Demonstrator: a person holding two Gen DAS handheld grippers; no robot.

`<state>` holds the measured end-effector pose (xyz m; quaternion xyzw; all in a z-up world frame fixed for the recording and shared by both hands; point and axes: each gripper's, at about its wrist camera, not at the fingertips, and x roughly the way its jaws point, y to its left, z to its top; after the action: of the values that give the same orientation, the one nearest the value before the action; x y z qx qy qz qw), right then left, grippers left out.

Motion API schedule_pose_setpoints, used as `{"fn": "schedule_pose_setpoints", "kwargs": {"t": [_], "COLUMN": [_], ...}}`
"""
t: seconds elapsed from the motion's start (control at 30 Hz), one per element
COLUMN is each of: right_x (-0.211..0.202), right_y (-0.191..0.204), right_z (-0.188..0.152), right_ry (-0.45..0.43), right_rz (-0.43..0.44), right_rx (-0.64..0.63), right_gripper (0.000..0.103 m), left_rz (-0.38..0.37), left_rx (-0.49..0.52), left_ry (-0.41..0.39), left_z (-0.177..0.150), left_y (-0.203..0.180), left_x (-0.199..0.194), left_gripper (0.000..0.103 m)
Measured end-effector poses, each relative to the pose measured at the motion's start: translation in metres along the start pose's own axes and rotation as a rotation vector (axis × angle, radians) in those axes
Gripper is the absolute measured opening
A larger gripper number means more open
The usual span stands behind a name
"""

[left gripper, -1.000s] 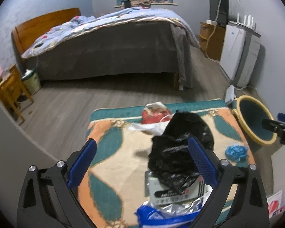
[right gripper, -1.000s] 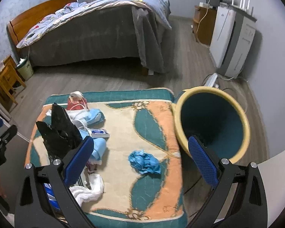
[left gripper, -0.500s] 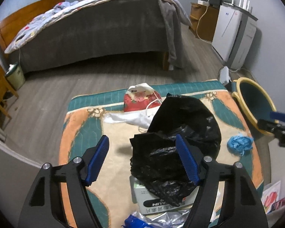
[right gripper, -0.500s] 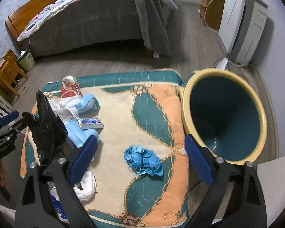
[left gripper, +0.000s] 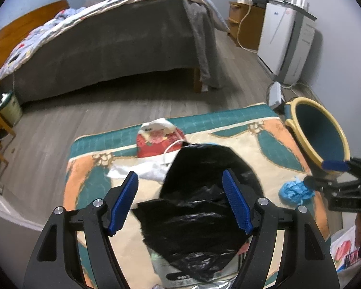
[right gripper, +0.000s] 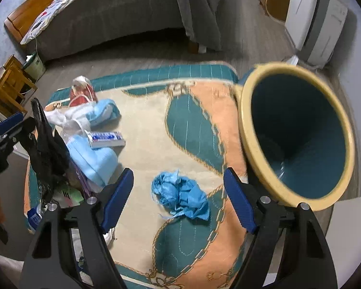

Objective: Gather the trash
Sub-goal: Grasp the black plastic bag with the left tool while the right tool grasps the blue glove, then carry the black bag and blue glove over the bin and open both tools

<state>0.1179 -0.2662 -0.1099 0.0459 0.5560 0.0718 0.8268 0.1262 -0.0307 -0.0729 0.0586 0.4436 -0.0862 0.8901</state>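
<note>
Patterned rug [right gripper: 142, 120] on the wood floor [left gripper: 89, 110], strewn with litter.
On it lie a crumpled blue wad [right gripper: 180, 192], a small white box [right gripper: 107, 138], blue masks [right gripper: 93, 161], a red packet [left gripper: 156, 142] and a black bag [left gripper: 199, 204].

Trash scattered on the patterned mat beside the bin.
I see a crumpled blue wad [right gripper: 180, 196] near the yellow-rimmed teal bin [right gripper: 249, 130] on the right; at the left lie a black plastic bag [left gripper: 199, 216], blue masks [right gripper: 93, 161], a small white box [right gripper: 107, 139] and a red packet [left gripper: 157, 142] farther off.
</note>
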Motion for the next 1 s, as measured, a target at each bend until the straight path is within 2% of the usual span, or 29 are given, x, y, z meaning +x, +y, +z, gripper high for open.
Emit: {"fn": "schedule_pose_setpoints", "kwargs": {"t": [0.13,0.33,0.37,0.4,0.43,0.53,0.57,0.67,0.7,0.87,0.93,1.0], "right_x": [0.016,0.037,0.04,0.043,0.045,0.051,0.051,0.051,0.049,0.035,0.028,0.02], "right_y": [0.004,0.003,0.003,0.005,0.006,0.007,0.006,0.004,0.004,0.006,0.007,0.007], "right_z": [-0.008,-0.017,-0.018,-0.019,-0.021,-0.025,-0.026,-0.025,-0.024,-0.016,-0.012,-0.007], "right_ry": [0.062,0.159,0.172,0.183,0.194,0.223,0.227,0.217,0.212,0.166,0.141,0.116], "right_rz": [-0.037,-0.051,-0.051,-0.051,-0.055,-0.066,-0.071,-0.048,-0.036,0.006,0.024,0.046], "right_rx": [-0.035,-0.032,-0.034,-0.039,-0.046,-0.049,-0.047,-0.019,-0.012,0.006,0.013,0.023], "right_gripper": [0.076,0.076,0.073,0.065,0.062,0.05,0.041,0.034,0.028,0.023,0.021,0.019], "left_rz": [0.015,-0.042,-0.051,-0.067,-0.073,-0.085,-0.091,-0.093,-0.09,-0.106,-0.116,-0.126], "left_rx": [-0.042,-0.136,-0.147,-0.159,-0.16,-0.158,-0.159,-0.139,-0.127,-0.101,-0.09,-0.076], "left_ry": [0.026,0.092,0.1,0.113,0.119,0.134,0.136,0.125,0.117,0.065,0.046,0.017], "left_z": [-0.008,-0.021,-0.022,-0.023,-0.023,-0.024,-0.024,-0.024,-0.023,-0.018,-0.015,-0.011], "left_y": [0.017,0.039,0.041,0.042,0.041,0.039,0.039,0.037,0.036,0.032,0.029,0.026], "left_x": [0.004,0.017,0.019,0.021,0.022,0.024,0.024,0.02,0.019,0.006,0.001,-0.005], "left_gripper": [0.074,0.074,0.074,0.071,0.07,0.056,0.048,0.036,0.031,0.018,0.005,0.004]}}
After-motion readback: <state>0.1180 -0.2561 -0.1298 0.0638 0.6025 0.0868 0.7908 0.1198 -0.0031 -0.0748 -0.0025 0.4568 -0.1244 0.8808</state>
